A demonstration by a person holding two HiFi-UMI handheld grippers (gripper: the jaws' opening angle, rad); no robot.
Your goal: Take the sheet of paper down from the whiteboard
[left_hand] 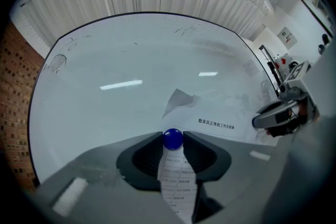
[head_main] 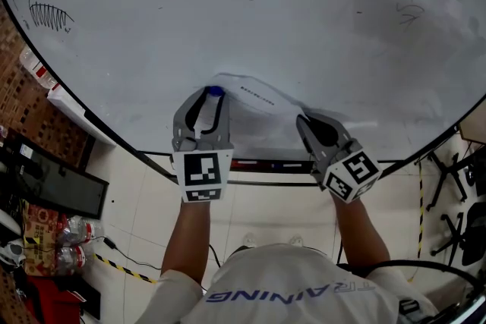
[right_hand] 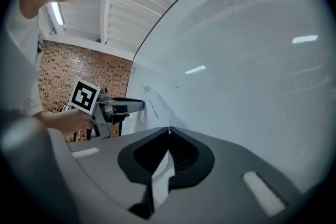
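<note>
A white printed sheet of paper point(head_main: 258, 99) lies crumpled against the whiteboard point(head_main: 266, 11), its upper left corner curling off point(left_hand: 181, 99). A round blue magnet point(left_hand: 172, 138) sits on the sheet. My left gripper point(head_main: 209, 93) is closed on that magnet, one jaw tip on each side. My right gripper point(head_main: 301, 116) is shut on the sheet's right edge, and the paper point(right_hand: 160, 176) runs down between its jaws. In the right gripper view the left gripper point(right_hand: 126, 105) shows with the magnet point(right_hand: 142, 103) at its tip. Both grippers point level at the board.
A fish doodle point(head_main: 49, 7) marks the board's upper left. The board's lower rail point(head_main: 266, 163) runs just under the grippers. On the floor at left lie a black case point(head_main: 57, 182) and bottles point(head_main: 64, 239). Office chairs point(head_main: 456, 193) stand at right. A brick wall point(right_hand: 84, 68) is on the left.
</note>
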